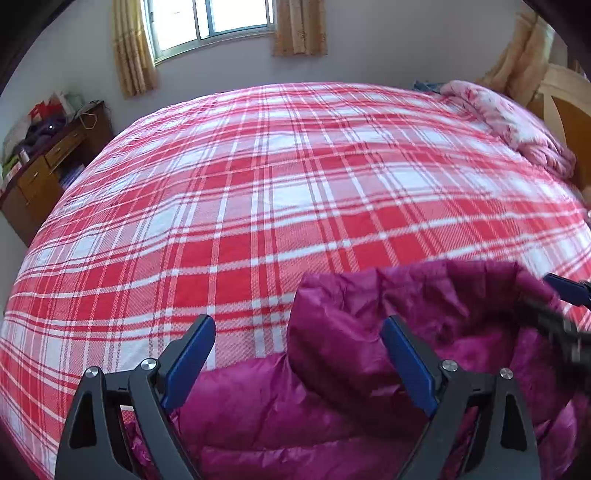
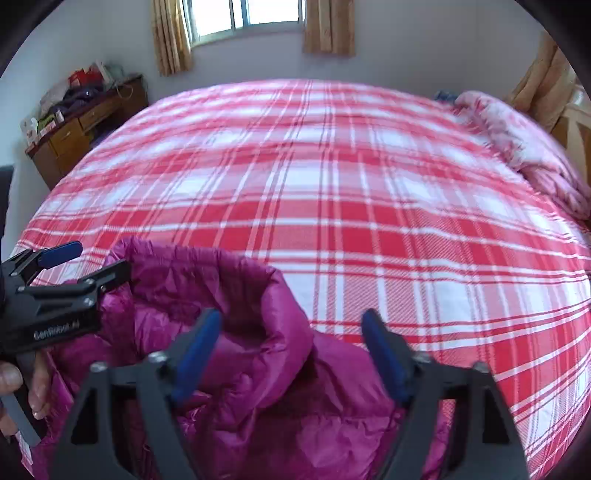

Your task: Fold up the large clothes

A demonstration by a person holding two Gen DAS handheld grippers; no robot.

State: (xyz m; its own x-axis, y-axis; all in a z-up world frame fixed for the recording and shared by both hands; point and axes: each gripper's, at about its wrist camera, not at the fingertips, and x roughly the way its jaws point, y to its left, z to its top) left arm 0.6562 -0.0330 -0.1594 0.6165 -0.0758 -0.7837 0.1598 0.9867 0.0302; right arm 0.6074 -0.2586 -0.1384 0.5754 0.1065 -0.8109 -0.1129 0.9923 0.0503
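A magenta puffer jacket (image 1: 332, 387) lies at the near edge of the bed, its collar standing up. It also shows in the right wrist view (image 2: 229, 354). My left gripper (image 1: 297, 328) is open, its jaws wide apart over the jacket's left collar side, holding nothing. My right gripper (image 2: 291, 325) is open over the jacket's right collar side, holding nothing. The left gripper also shows at the left of the right wrist view (image 2: 92, 258), and the right gripper shows blurred at the right edge of the left wrist view (image 1: 565, 295).
The bed is covered by a red and white plaid sheet (image 1: 277, 184). A pink quilt (image 1: 517, 125) is bunched at the far right by the headboard. A wooden desk (image 1: 40, 173) with clutter stands at the far left. A curtained window (image 1: 210, 22) is behind.
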